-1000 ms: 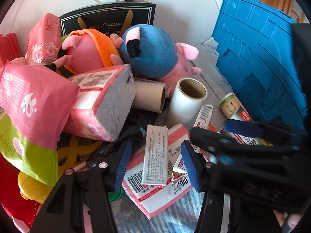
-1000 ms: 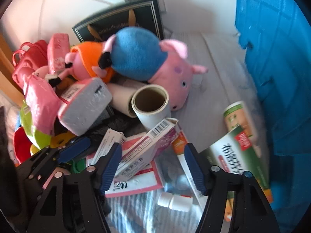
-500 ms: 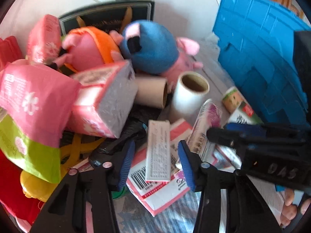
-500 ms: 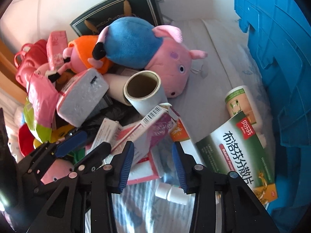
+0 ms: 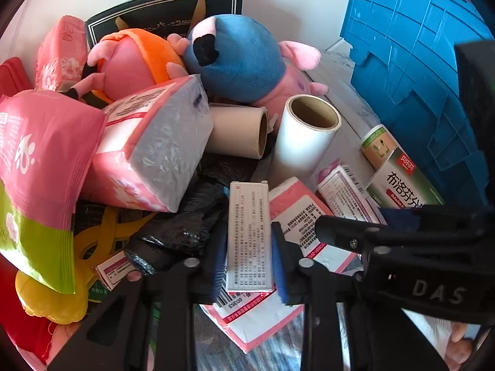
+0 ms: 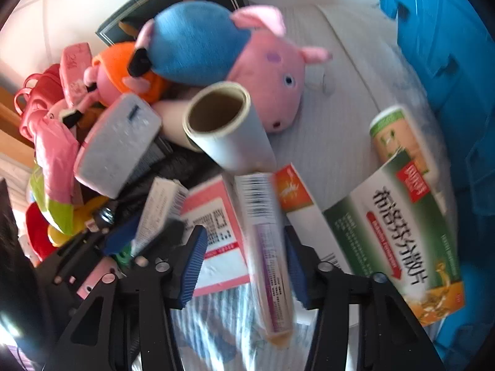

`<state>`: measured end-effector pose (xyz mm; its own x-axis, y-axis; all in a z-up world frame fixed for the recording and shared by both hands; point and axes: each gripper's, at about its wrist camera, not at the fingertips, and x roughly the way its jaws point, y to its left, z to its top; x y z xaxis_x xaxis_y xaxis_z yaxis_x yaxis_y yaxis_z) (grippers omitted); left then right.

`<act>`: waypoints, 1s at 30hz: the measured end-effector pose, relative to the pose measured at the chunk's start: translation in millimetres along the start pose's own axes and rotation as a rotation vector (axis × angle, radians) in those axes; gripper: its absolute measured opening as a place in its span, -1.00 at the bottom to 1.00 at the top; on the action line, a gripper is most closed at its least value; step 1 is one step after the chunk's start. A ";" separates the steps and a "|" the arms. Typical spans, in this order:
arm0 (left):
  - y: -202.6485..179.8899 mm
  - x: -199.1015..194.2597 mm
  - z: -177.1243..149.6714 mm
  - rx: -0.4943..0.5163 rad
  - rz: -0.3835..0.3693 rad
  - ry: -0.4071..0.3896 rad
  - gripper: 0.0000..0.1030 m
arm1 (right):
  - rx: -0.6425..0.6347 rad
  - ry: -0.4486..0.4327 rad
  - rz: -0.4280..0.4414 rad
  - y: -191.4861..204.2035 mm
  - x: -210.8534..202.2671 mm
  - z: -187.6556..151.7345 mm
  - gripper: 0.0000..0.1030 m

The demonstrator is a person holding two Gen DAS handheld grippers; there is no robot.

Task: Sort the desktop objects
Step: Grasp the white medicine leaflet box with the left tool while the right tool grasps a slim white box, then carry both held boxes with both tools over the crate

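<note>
A slim white printed box [image 5: 249, 235] lies on a pink-and-white packet [image 5: 297, 213] at the front of the pile. My left gripper [image 5: 247, 232] straddles it, jaws closing, both blue pads against its long sides. The same box [image 6: 161, 207] appears at lower left of the right wrist view. A long purple-and-white carton [image 6: 266, 247] with a barcode runs lengthwise between the fingers of my right gripper [image 6: 244, 238]. It sits close to the right pad, with a clear gap to the left pad.
A blue crate [image 5: 417, 77] stands on the right. A green medicine box [image 6: 393, 235] and a small bottle [image 6: 399, 142] lie beside it. Two plush pigs [image 5: 235, 58], two paper rolls [image 5: 303, 142] and pink tissue packs [image 5: 148, 151] crowd the left and back.
The left jaws narrowed onto the white box. The right jaws narrowed, then the gripper sank. The purple carton, earlier slanted ahead of the right gripper, now lies between its fingers.
</note>
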<state>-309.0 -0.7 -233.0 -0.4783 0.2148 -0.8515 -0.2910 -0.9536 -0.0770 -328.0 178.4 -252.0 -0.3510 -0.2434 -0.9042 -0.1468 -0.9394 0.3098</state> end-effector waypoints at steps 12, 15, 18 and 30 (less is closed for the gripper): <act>0.9 -39.4 -13.4 0.000 0.019 -0.090 -0.51 | -0.061 -0.084 -0.036 9.1 -25.6 -10.8 -0.65; 0.0 -64.2 -14.4 -0.003 0.030 -0.140 -0.51 | -0.094 -0.135 -0.058 18.7 -44.1 -15.0 -0.65; -1.8 -92.7 -17.2 -0.007 0.047 -0.199 -0.51 | -0.135 -0.204 -0.075 31.2 -70.4 -19.4 -0.65; -33.0 -214.1 -28.0 -0.022 0.096 -0.460 -0.51 | -0.266 -0.504 -0.066 83.3 -201.2 -62.9 -0.65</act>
<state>-173.7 -21.2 -62.7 -0.8214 0.1917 -0.5372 -0.2119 -0.9770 -0.0246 -211.4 133.9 -62.8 -0.7560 -0.0987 -0.6471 0.0319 -0.9929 0.1142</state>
